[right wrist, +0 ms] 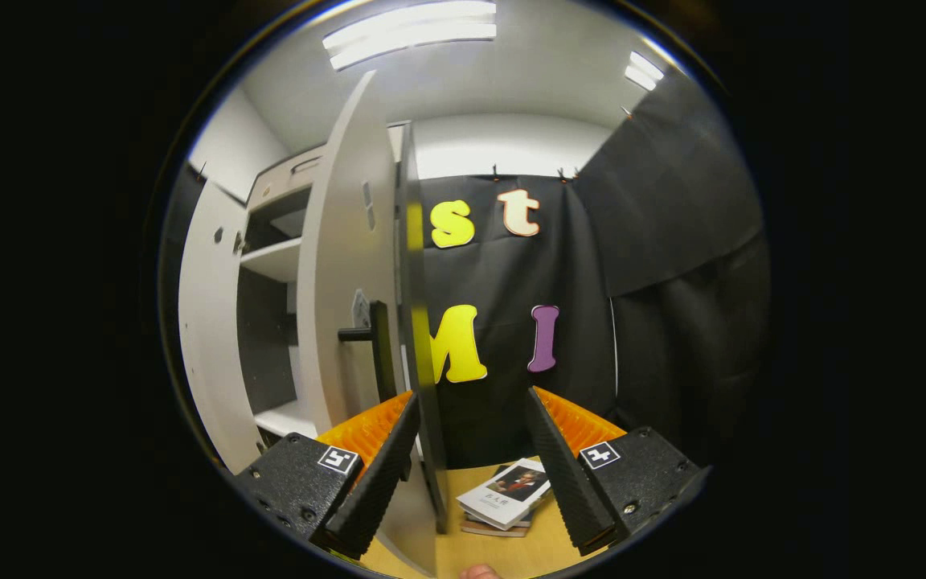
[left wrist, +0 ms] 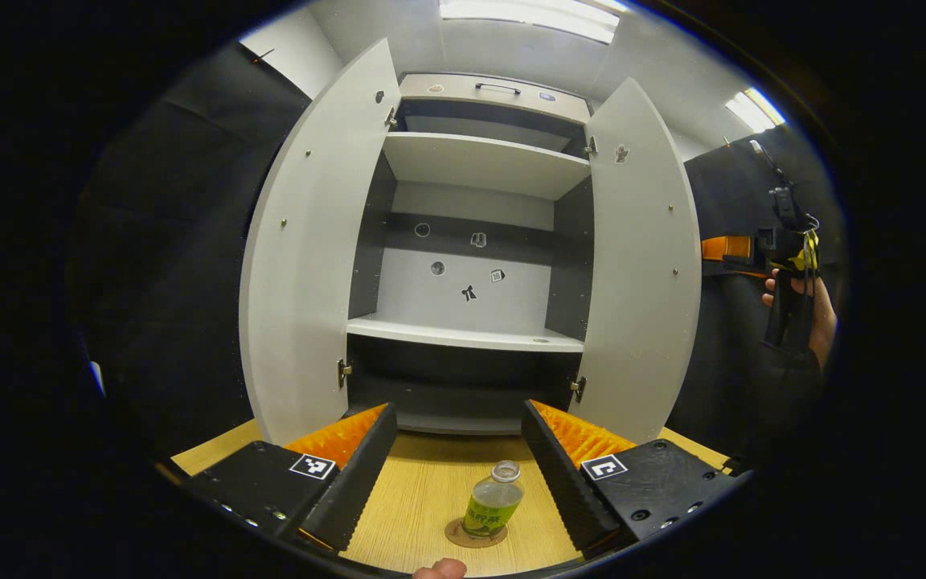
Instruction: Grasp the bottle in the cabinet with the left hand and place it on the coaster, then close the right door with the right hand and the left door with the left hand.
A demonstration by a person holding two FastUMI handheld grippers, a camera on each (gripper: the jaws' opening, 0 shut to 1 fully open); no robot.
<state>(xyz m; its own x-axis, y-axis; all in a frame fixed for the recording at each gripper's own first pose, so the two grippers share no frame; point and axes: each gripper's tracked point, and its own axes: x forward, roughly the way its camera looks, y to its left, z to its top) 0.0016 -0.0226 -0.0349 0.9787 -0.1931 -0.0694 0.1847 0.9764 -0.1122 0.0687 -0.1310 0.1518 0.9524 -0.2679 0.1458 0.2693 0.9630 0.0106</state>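
the bottle (left wrist: 493, 498) stands on the coaster (left wrist: 475, 534) between the released left gripper (left wrist: 463, 474); both doors wait, the right door (right wrist: 413, 322) edge inside the spread right gripper (right wrist: 471, 474).

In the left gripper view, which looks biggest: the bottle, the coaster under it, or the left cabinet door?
1. Left cabinet door, by far.
2. Bottle.
3. Coaster, mostly hidden beneath the bottle; its rank is unsure.

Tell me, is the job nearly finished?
About a third. Done: the bottle stands on the coaster, and the left gripper is open around it. In hand: the right gripper is at the right door's edge. Left: closing both doors; the left door is wide open.
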